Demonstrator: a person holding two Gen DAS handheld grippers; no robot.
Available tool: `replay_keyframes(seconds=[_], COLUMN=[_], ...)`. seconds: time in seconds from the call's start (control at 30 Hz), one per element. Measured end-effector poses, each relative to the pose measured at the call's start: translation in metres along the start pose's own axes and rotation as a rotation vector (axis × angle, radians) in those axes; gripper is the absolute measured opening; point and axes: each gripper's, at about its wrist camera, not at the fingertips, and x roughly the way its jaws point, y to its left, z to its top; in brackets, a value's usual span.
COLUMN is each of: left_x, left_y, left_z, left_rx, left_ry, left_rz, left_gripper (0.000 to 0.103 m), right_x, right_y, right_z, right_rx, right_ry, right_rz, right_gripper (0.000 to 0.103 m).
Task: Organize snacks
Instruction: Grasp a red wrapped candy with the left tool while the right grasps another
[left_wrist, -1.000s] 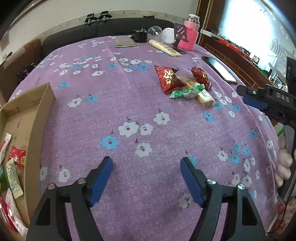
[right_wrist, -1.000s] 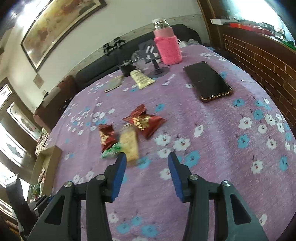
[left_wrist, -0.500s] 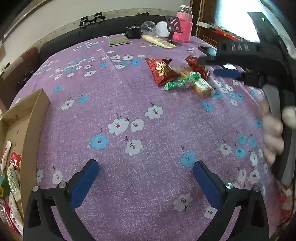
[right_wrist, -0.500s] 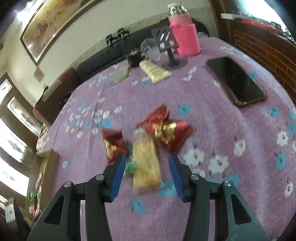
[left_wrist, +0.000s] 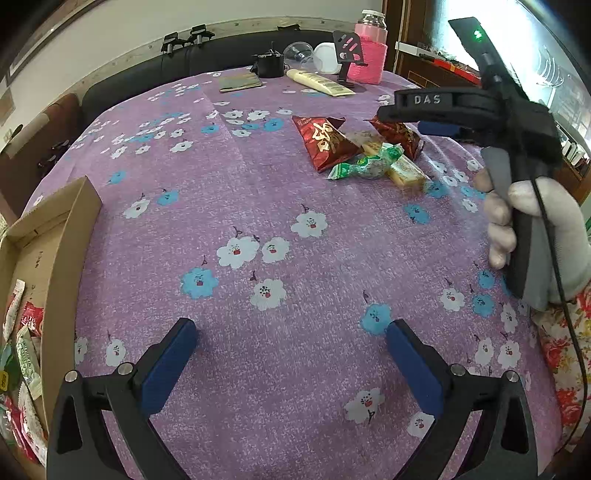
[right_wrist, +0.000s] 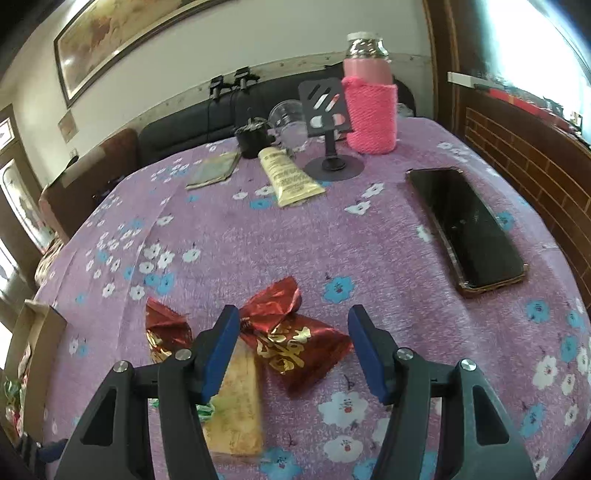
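Left wrist: left gripper (left_wrist: 288, 363) jaws wide apart, empty, over bare bench (left_wrist: 258, 206). Cardboard box (left_wrist: 55, 236) at left already holds snacks. "DAS" legible on right gripper (left_wrist: 436, 127).

Right wrist: right gripper (right_wrist: 291, 347) jaws open, straddling red gold-lettered packet (right_wrist: 295, 345); lettering unreadable. Judged step: pickup. Next: descend, close.

You have two red foil snack packets (right_wrist: 295, 347) (right_wrist: 162, 332), one yellow bar (right_wrist: 236, 413), one green candy (left_wrist: 364, 168), one phone (right_wrist: 467, 230)
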Motion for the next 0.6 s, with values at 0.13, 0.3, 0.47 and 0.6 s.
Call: replay_keyframes(seconds=[0.13, 0.3, 0.47, 0.6], left_x=[-0.006, -0.001, 0.024, 0.045], left_y=[0.013, 0.027, 0.028, 0.023], left_z=[0.016, 0.063, 0.102, 0.124], left_rx=[-0.079, -0.144, -0.161, -0.159], left_ry=[-0.007, -0.056, -0.052, -0.033], left_rz=[-0.155, -0.177, -0.244, -0.244], left_gripper=[0.09, 0.09, 0.09, 0.09], right_x=[0.004, 0.009, 0.014, 0.008], right_y=[0.002, 0.002, -0.006, -0.012], right_z=[0.0, 0.0, -0.001, 0.0], right_rx=[-0.02, -0.029, 0.021, 0.063], right_ry=[0.008, 0.033, 0.07, 0.061], right_rz=[0.025, 0.05, 0.066, 0.066], right_gripper=[0.06, 0.056, 0.035, 0.034])
